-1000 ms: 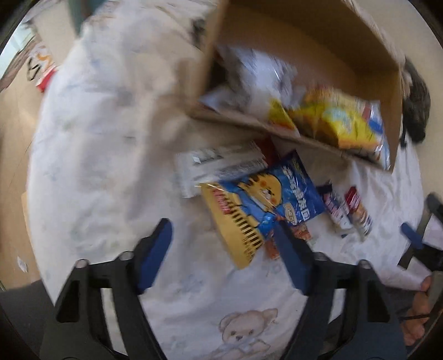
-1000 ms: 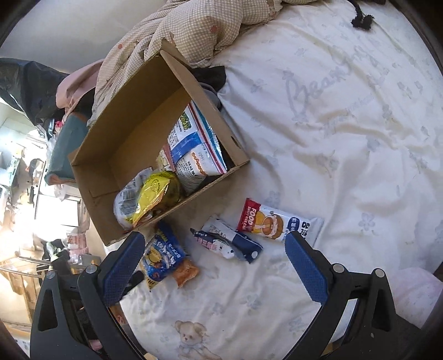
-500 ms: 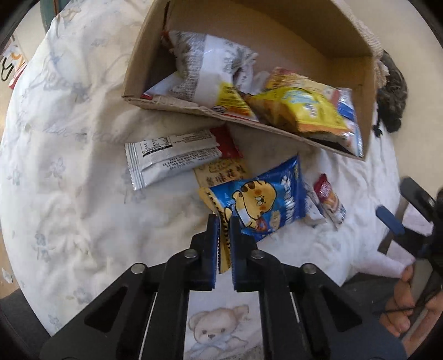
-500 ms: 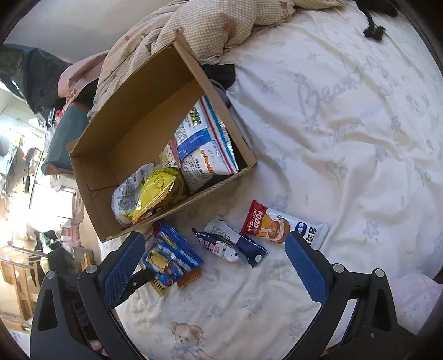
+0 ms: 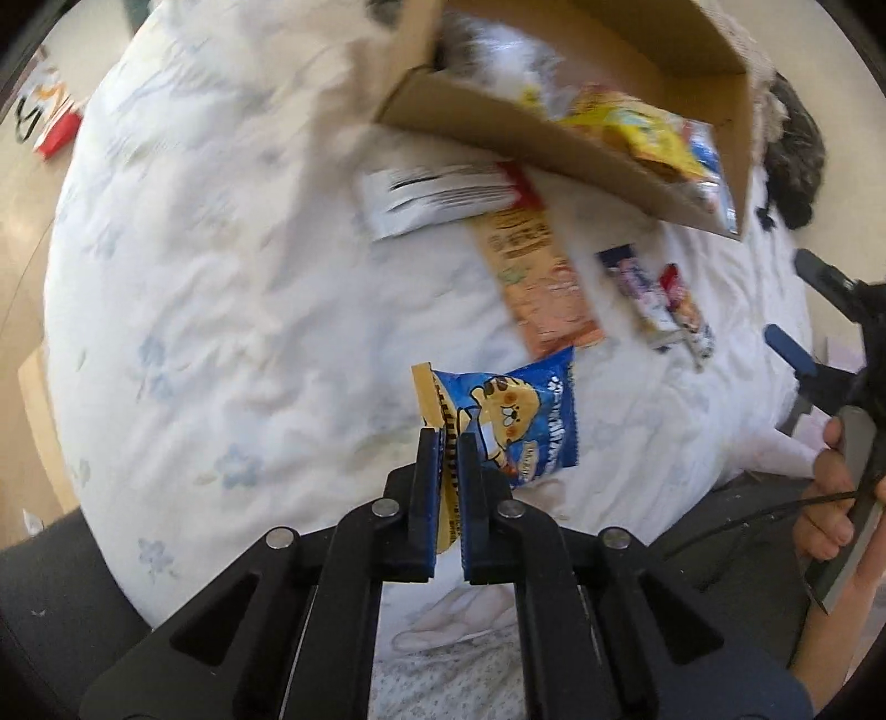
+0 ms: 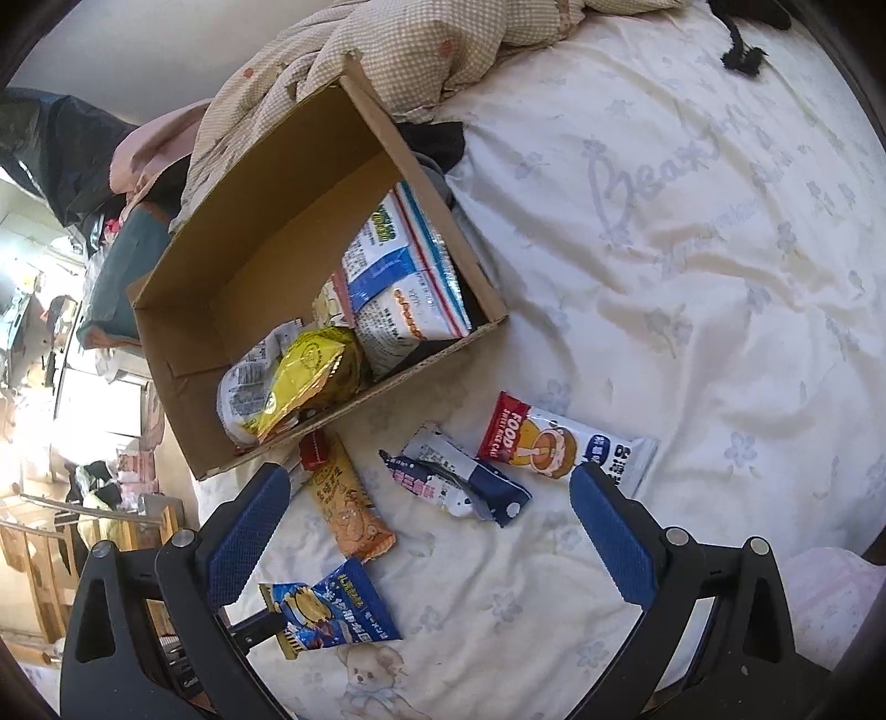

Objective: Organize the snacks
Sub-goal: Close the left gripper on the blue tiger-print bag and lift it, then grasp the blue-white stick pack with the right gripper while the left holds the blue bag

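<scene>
My left gripper point(image 5: 448, 443) is shut on the yellow edge of a blue snack bag with a cartoon cat point(image 5: 509, 421) and holds it above the bed; the bag also shows in the right wrist view point(image 6: 326, 609). A cardboard box point(image 6: 266, 221) on the bed holds several snack bags, among them a yellow one point(image 6: 310, 376). An orange packet point(image 6: 349, 509), a dark blue and white packet point(image 6: 459, 482) and a red and white rice cake packet point(image 6: 559, 443) lie on the sheet in front of the box. My right gripper point(image 6: 426, 531) is open and empty above them.
A white packet with a red end point(image 5: 443, 194) lies against the box front. A checked quilt point(image 6: 421, 44) is bunched behind the box. The bed's near edge point(image 5: 111, 554) drops to the floor on the left. The bed sheet point(image 6: 692, 249) lies to the right of the box.
My left gripper closed on the blue cat bag and lifted it back off the pile, uncovering the orange packet. My right gripper stayed open and hardly moved.
</scene>
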{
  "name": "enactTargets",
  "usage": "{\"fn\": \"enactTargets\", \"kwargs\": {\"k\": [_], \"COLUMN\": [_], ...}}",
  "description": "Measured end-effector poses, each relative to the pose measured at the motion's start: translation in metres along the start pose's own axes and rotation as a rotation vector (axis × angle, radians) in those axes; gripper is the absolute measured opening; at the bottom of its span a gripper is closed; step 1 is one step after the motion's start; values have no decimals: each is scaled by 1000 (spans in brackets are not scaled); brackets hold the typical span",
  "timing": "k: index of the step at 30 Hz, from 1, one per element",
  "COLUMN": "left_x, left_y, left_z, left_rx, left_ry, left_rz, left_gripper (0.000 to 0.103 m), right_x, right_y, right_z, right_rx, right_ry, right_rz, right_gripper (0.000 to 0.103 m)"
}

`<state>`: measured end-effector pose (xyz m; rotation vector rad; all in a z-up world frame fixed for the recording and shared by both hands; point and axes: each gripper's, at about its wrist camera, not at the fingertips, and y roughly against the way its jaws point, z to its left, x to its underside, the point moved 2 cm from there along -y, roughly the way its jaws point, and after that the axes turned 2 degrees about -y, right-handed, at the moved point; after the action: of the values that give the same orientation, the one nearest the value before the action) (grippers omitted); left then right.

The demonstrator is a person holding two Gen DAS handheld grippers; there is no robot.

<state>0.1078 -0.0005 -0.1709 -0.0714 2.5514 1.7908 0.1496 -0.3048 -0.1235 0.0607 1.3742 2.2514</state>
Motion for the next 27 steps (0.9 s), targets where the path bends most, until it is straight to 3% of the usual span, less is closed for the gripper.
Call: {"fn": "enactTargets", "kwargs": {"k": [3,5,6,7,8,12,18,20,21,24,27], "left_x": [-2,-2,-1,-1,-2,-6,-13,-14,-14,-12,-9], "left_y": [-3,-9,-11,-13,-16,-33,-55,-57,-57,-53,-39], "left_z": [4,8,10,11,10,-5,-29,-34,-36,-44,-49], "left_rx": [3,-34,-39,-42,-33,6,-32,-42,-39,-14,21], "left_ry": [30,57,70,87,96,63,-13,-40,-47,-78,-92], "left_rz": [-3,6,7,8,8,19,32,32,38,42,16], "left_gripper": [10,34,57,72,74,74,73,62,47,25,17], "right_x": [1,2,2,2,2,2,1,1,1,-1,-2], "right_y": [-1,-1,0,0,0,0,2,3,3,4,1], "right_z": [4,4,5,5,4,4,1,-2,-3,-7,-9], "right_rx": [0,-1,-1,0,0,-2,9,15,19,21,21], "right_ry": [15,19,20,21,22,14,13,10,7,-7,-20], "right_rz": [2,4,4,4,4,3,-3,-6,-8,-10,2], "right_gripper": [103,103,103,103,103,103,103,103,103,103,103]}}
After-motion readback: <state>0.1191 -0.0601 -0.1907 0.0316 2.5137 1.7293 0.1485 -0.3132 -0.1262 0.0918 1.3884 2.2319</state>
